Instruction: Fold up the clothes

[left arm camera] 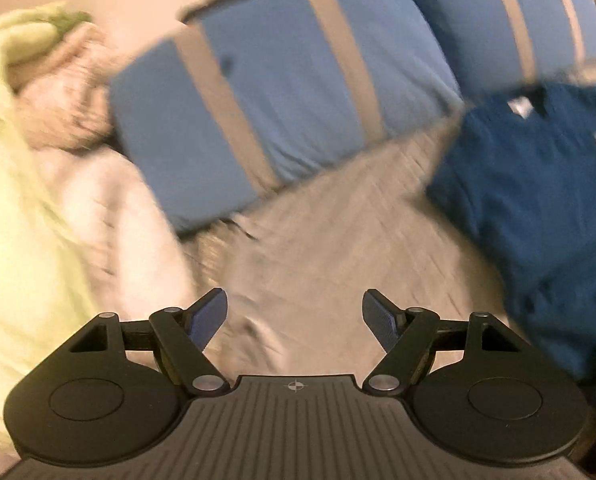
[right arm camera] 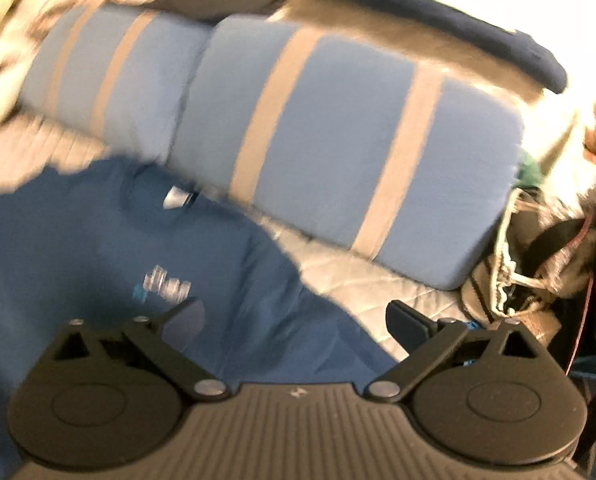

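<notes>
A dark blue T-shirt [left arm camera: 538,200] with a white neck label and a small chest print lies spread on the grey quilted bed cover [left arm camera: 318,232]. In the left wrist view it is at the right; my left gripper [left arm camera: 295,320] is open and empty over bare cover to its left. In the right wrist view the shirt [right arm camera: 118,248] fills the lower left. My right gripper [right arm camera: 296,320] is open and empty just above the shirt's right part. Both views are blurred by motion.
Two blue pillows with grey stripes [left arm camera: 290,92] [right arm camera: 338,152] lie behind the shirt. A pale yellow-green blanket [left arm camera: 14,220] and a light garment [left arm camera: 110,216] sit at the left. A cluttered bag [right arm camera: 538,264] stands by the bed's right side.
</notes>
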`<action>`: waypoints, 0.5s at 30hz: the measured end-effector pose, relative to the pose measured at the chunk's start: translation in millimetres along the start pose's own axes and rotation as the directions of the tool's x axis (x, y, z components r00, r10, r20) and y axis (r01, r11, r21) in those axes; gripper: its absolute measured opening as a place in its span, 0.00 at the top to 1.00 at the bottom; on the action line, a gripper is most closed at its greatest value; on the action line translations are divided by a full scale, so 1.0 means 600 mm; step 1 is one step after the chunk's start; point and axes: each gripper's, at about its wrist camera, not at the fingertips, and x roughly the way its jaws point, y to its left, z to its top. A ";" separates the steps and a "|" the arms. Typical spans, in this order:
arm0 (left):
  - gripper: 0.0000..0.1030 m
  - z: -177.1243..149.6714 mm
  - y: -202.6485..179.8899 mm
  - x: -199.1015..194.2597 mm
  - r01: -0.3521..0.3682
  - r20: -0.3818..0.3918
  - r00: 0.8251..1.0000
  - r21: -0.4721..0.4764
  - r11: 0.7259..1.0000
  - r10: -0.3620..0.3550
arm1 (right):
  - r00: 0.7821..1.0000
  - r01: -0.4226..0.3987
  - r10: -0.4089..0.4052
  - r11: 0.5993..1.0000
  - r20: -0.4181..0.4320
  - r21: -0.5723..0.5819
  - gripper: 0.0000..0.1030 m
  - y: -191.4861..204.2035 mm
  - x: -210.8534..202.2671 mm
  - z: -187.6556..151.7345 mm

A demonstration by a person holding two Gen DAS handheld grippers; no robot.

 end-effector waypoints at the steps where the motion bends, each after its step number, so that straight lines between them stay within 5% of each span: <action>1: 0.28 0.018 0.016 -0.014 -0.008 0.017 1.000 -0.022 1.000 0.008 | 1.000 0.008 -0.008 0.999 0.017 0.032 0.01 -0.012 -0.004 0.013; 6: 0.27 0.102 0.067 -0.109 0.069 0.193 0.981 -0.172 0.983 -0.035 | 0.991 0.042 -0.062 0.986 0.116 0.164 0.00 -0.080 -0.046 0.074; 10: 0.26 0.139 0.033 -0.155 0.091 0.283 0.958 -0.165 0.982 -0.042 | 0.979 0.077 -0.124 0.959 0.159 0.271 0.00 -0.146 -0.102 0.113; 15: 0.26 0.167 -0.049 -0.165 0.148 0.370 0.924 -0.114 0.982 -0.096 | 0.949 0.198 -0.253 0.942 0.188 0.270 0.00 -0.206 -0.173 0.130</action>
